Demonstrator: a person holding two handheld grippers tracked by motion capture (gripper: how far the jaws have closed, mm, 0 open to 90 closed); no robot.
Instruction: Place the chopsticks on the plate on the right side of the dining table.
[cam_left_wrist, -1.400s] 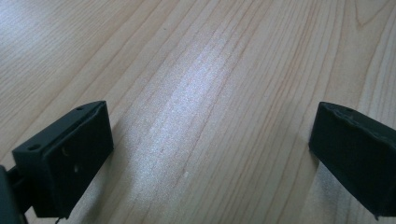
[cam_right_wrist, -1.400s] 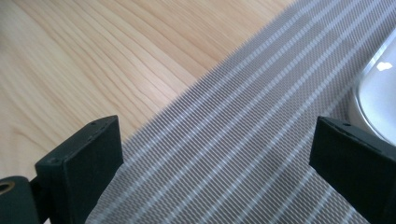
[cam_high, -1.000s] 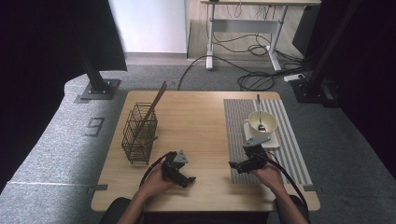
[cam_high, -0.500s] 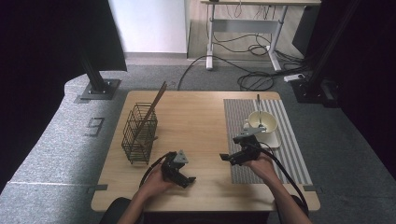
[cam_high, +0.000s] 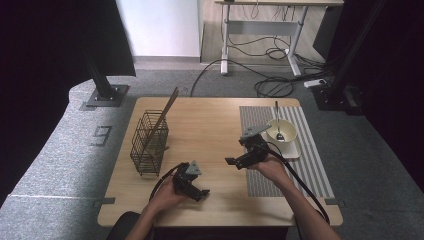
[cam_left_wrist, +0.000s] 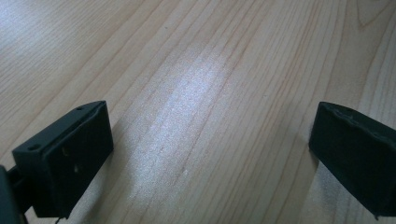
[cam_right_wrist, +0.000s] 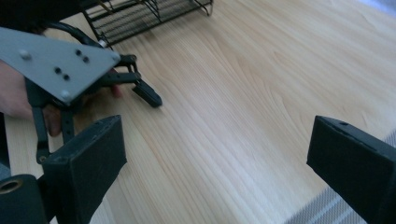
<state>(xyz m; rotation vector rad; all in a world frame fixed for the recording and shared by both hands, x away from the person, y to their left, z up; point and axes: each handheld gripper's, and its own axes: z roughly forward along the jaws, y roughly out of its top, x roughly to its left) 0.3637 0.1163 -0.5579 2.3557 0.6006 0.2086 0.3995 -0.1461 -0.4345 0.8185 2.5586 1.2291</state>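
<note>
My left gripper rests low on the wooden table near its front edge, held by a hand. In the left gripper view, this gripper stands open over bare wood. My right gripper hovers right of the table's middle, pointing left, at the edge of a striped mat. In the right gripper view, this gripper is open with nothing between the jaws, and the left gripper's grey plate shows ahead. A cream bowl holding a spoon sits on a white tray on the mat.
A black wire basket stands at the table's left with a wooden stick leaning in it; the basket also shows at the top of the right gripper view. Black cables trail from both grippers toward the front edge.
My right gripper has lifted from the front of the mat, moved forward and left, and turned to point left. The left gripper has stayed put.
</note>
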